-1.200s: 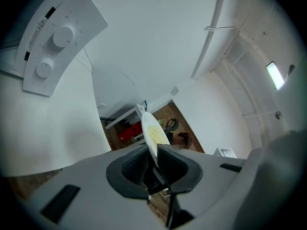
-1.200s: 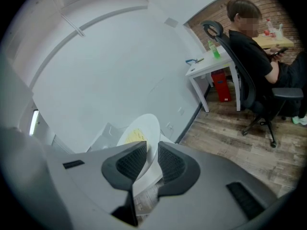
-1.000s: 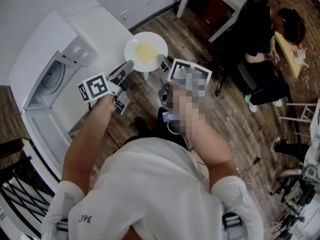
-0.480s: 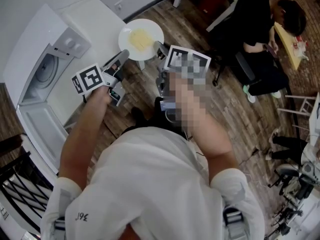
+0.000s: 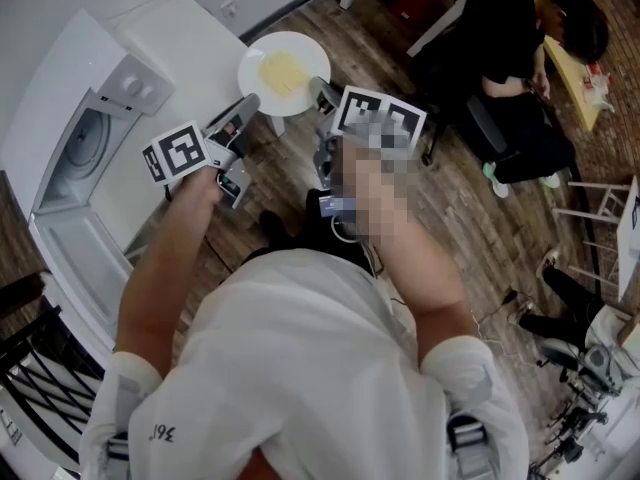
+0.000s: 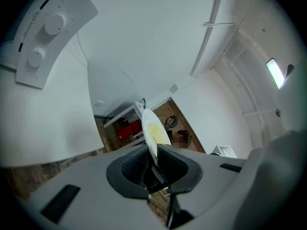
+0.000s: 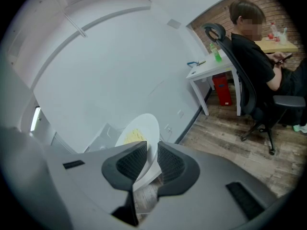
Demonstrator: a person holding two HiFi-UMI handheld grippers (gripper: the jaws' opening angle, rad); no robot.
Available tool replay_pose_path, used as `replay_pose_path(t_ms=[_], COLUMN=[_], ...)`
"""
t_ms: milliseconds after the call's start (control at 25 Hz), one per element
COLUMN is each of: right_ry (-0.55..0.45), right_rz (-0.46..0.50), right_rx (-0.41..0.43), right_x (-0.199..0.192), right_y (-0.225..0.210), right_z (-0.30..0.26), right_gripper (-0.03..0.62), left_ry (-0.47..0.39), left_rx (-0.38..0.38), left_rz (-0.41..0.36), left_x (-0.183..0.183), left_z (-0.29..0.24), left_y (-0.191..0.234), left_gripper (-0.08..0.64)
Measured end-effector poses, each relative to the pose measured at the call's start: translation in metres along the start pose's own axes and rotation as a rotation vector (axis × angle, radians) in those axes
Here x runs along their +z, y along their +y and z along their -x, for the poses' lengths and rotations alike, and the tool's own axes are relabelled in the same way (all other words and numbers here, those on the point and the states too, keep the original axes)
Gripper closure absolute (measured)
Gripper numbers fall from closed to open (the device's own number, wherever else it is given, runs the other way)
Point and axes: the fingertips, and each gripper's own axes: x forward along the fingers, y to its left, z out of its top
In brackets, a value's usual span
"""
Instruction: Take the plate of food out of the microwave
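white plate (image 5: 310,56) held level outside the microwave (image 5: 95,133), left gripper (image 5: 248,106) and right gripper (image 5: 322,94) jaws each clamped on opposite rims.

Yellow food (image 5: 283,71) on the plate (image 5: 312,52) (pale, flat) is too small to identify.

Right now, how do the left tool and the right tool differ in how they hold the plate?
The left tool clamps the left rim of the plate; the right tool clamps its right rim. The left tool is beside the microwave; the right tool hangs over the wooden floor. Both are shut on the rim, holding the plate outside the microwave.
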Motion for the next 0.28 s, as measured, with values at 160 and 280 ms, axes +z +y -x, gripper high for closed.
replay_pose_path(t_ms=[160,280], right_ry=[-0.005,-0.006], right_rz=[-0.001,0.000], right_rx=[-0.002,-0.004], right_x=[0.0022,0.0025], right_y=[-0.0022,-0.0043], right_z=[0.0011,0.0024], right_gripper=[0.518,0.518], left_ry=[0.002,0.004], left_rx=[-0.018,-0.029], left_rz=[0.003,0.009], left_x=[-0.0001,-0.0022], left_z=[-0.0044,-0.0066], left_y=[-0.0038,-0.0060], left_gripper=[0.499,0.499])
